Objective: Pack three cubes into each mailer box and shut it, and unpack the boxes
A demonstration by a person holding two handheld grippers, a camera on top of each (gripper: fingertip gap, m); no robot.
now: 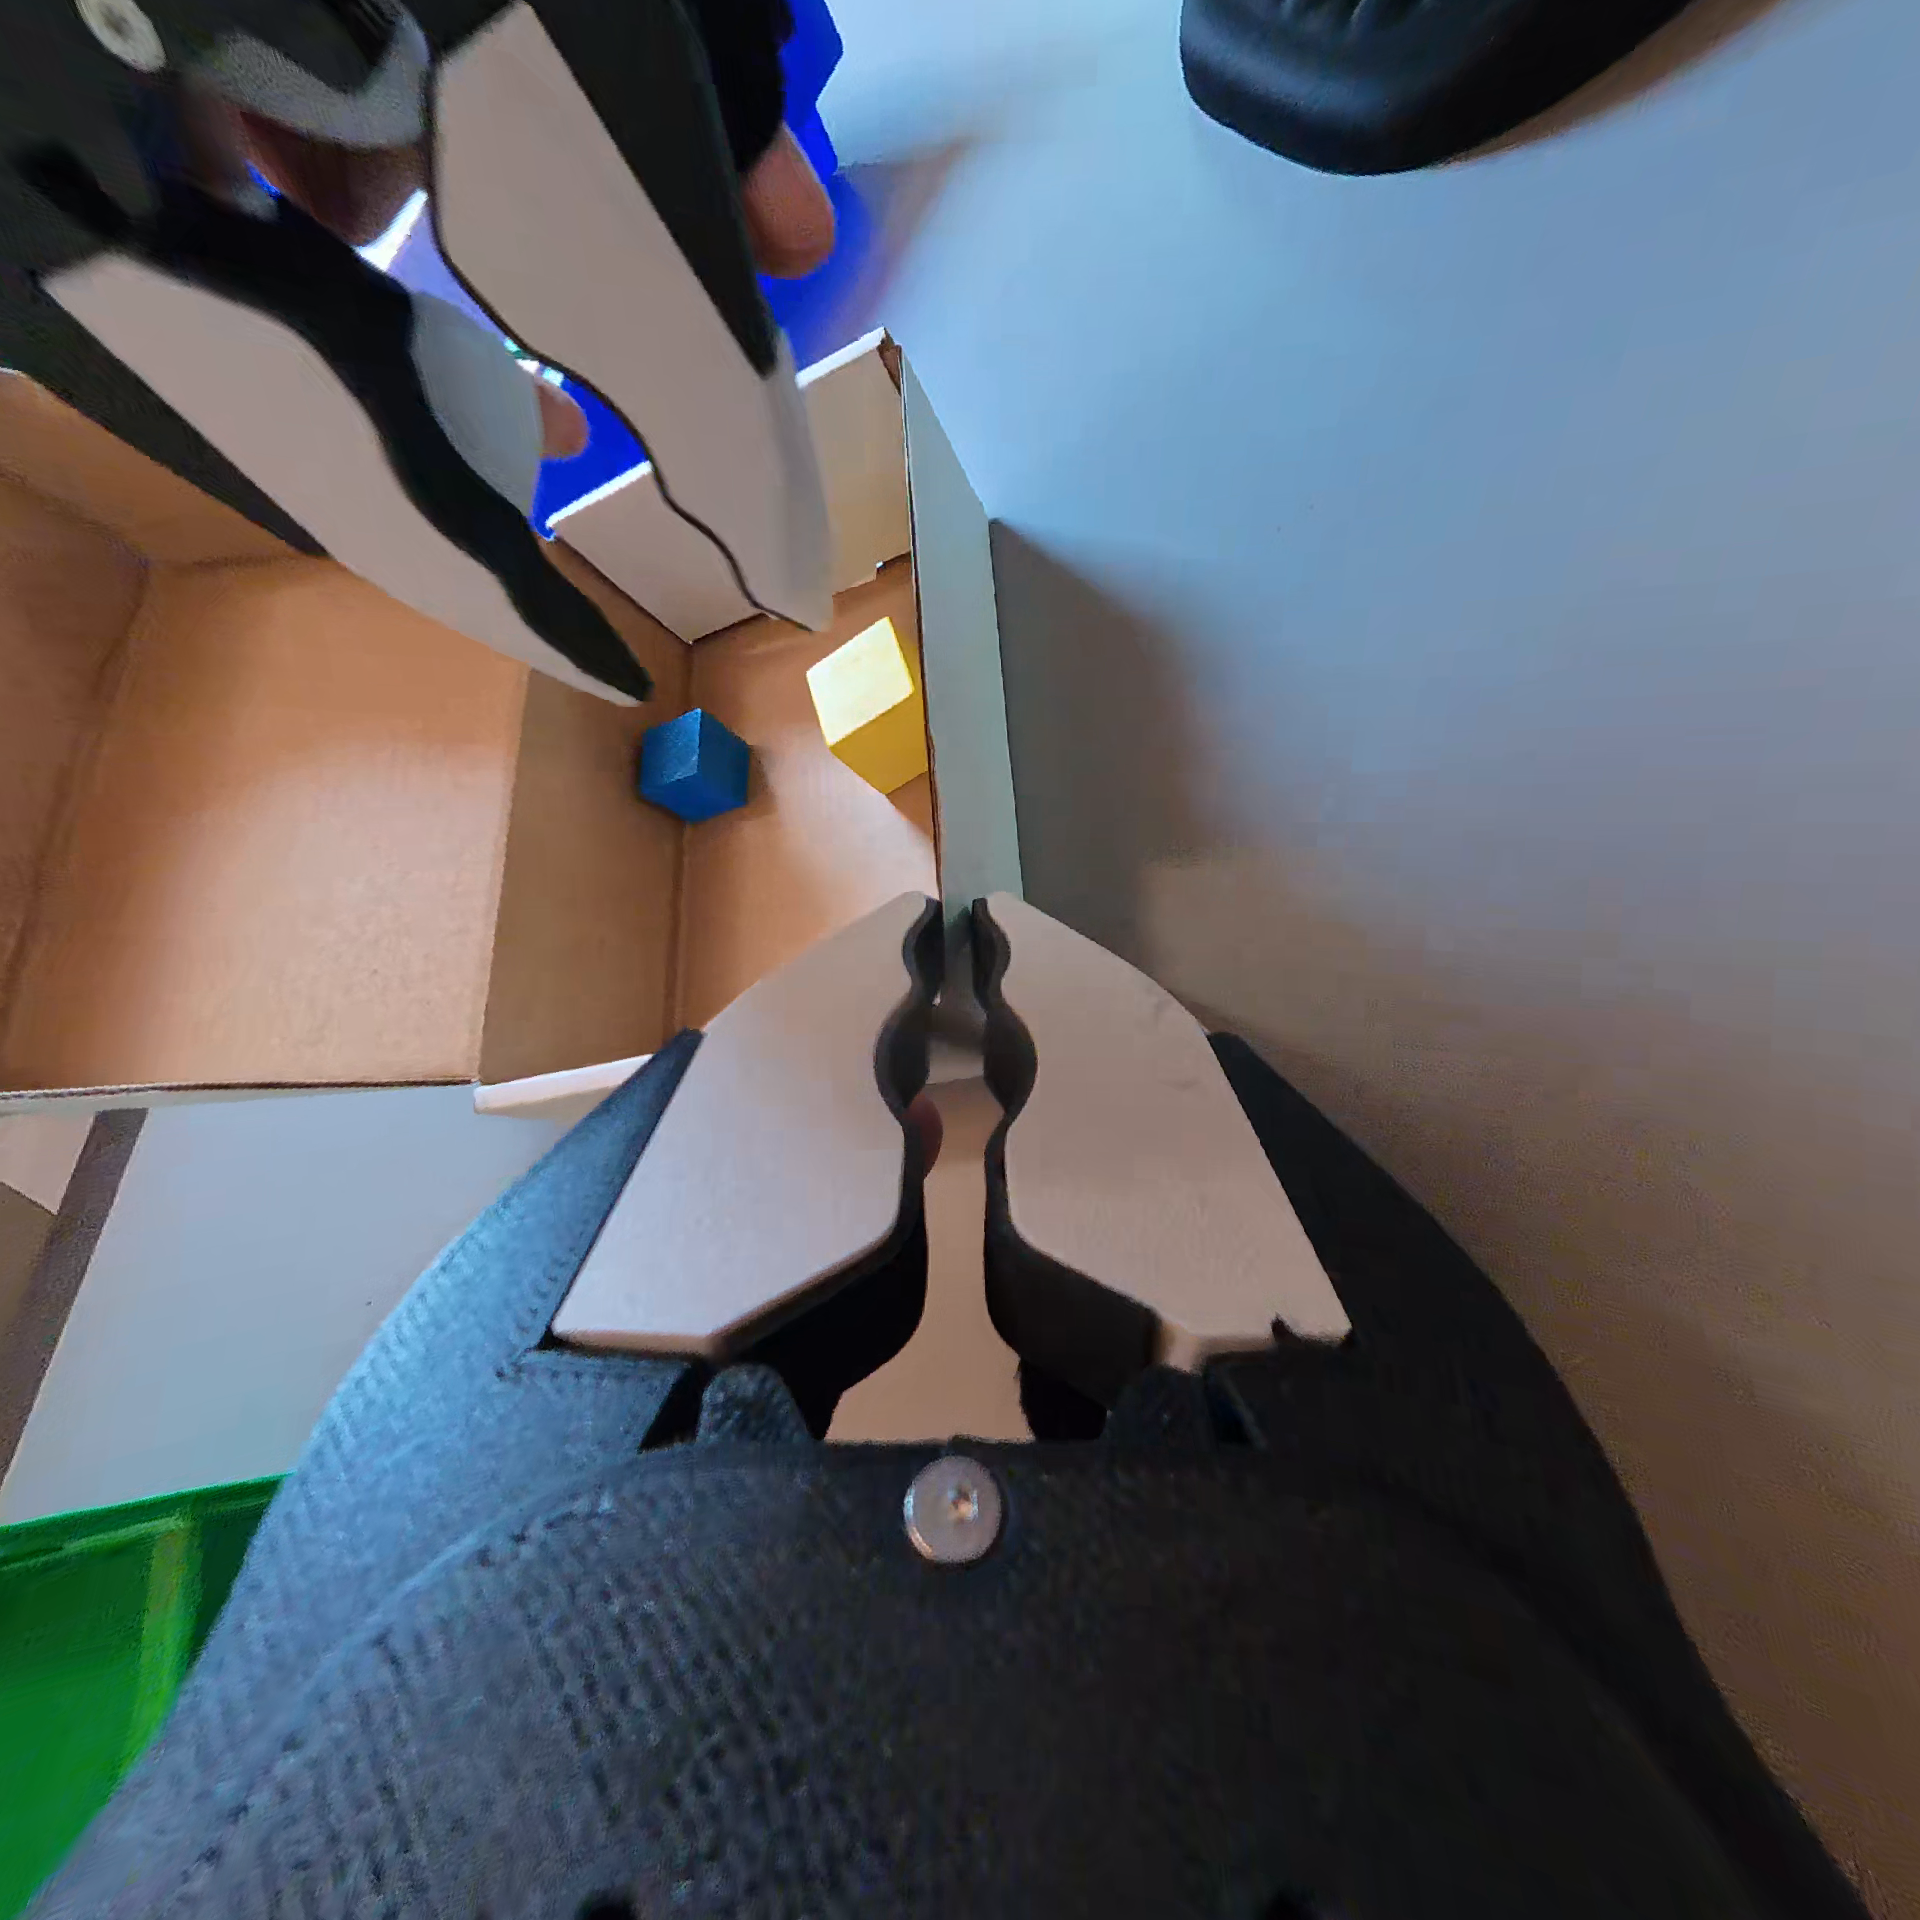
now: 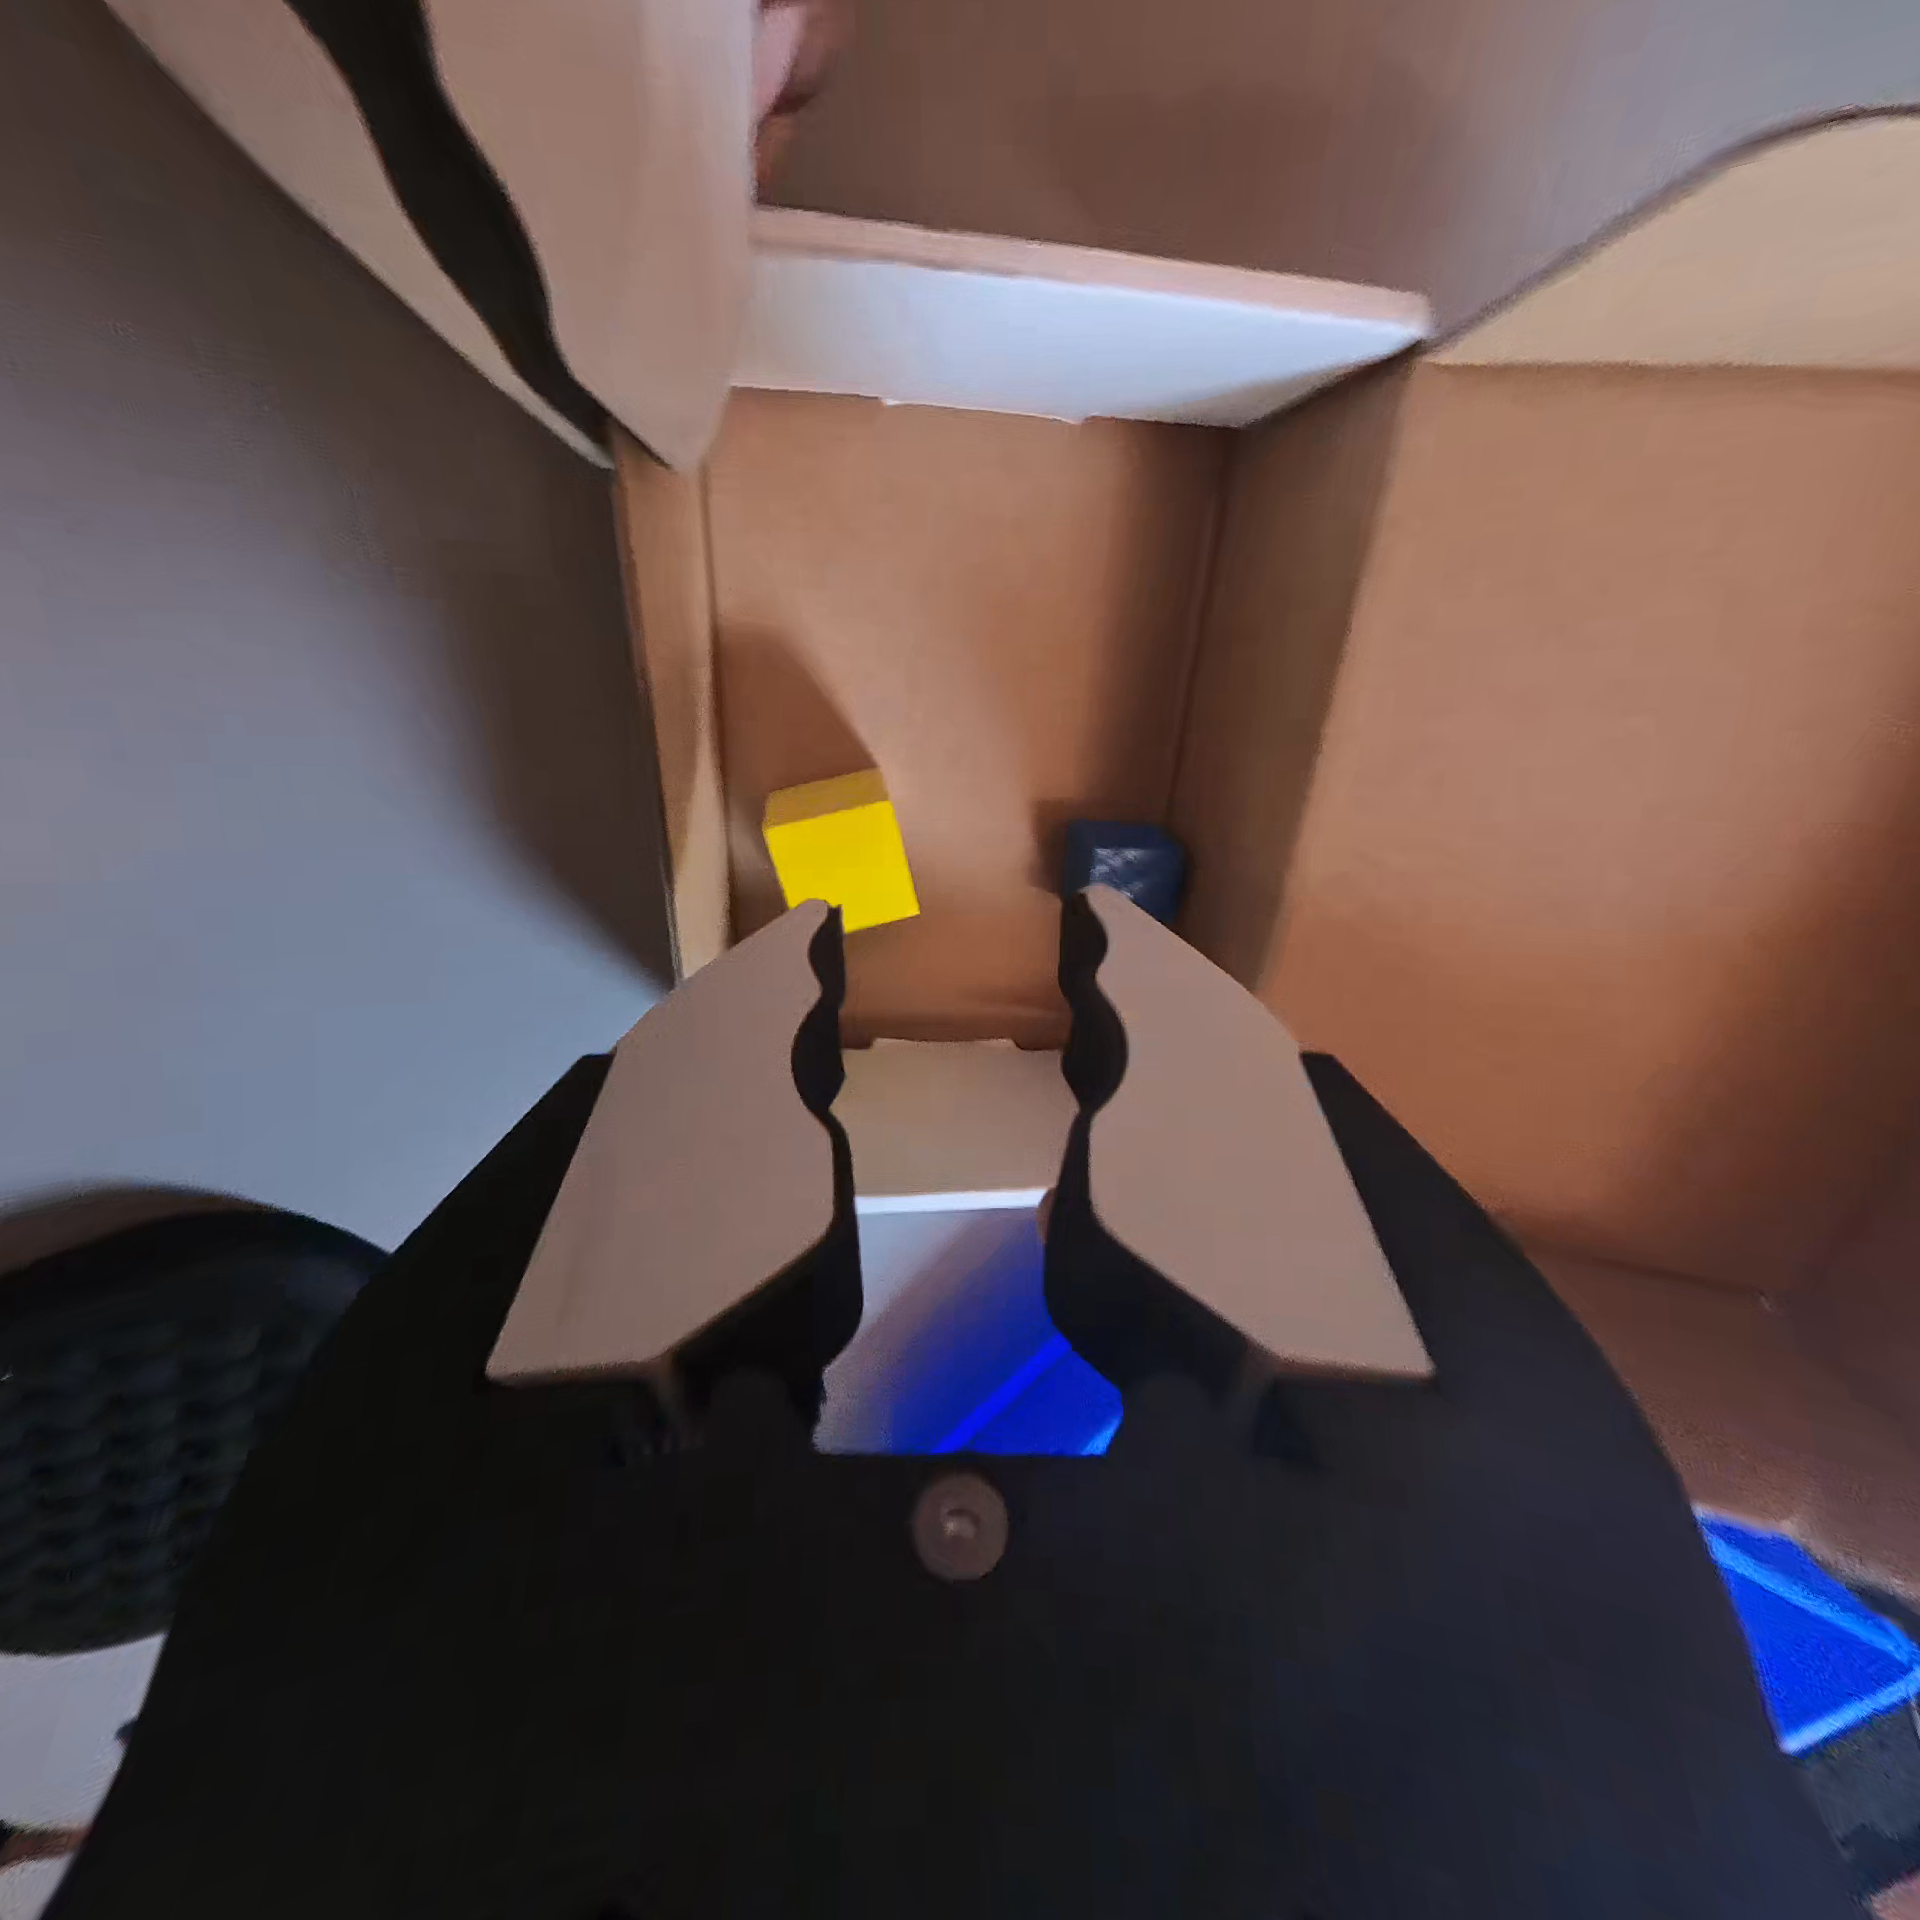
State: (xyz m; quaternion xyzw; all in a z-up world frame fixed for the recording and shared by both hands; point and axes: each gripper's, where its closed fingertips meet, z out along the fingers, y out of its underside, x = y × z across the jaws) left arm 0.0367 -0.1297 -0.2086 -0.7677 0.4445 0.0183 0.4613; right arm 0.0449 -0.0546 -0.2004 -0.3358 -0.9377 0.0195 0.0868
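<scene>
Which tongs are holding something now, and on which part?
The left tongs pinch the mailer box by its upright side wall's edge. The right tongs are open, holding nothing.

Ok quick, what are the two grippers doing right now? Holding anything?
Left gripper: shut on the box's side flap.
Right gripper: open, holding nothing, above the yellow cube and blue cube in the box.

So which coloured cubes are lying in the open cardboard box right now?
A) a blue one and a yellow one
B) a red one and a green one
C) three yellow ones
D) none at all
A: a blue cube and a yellow cube sit apart on the floor of the open box; no third cube shows.
</scene>
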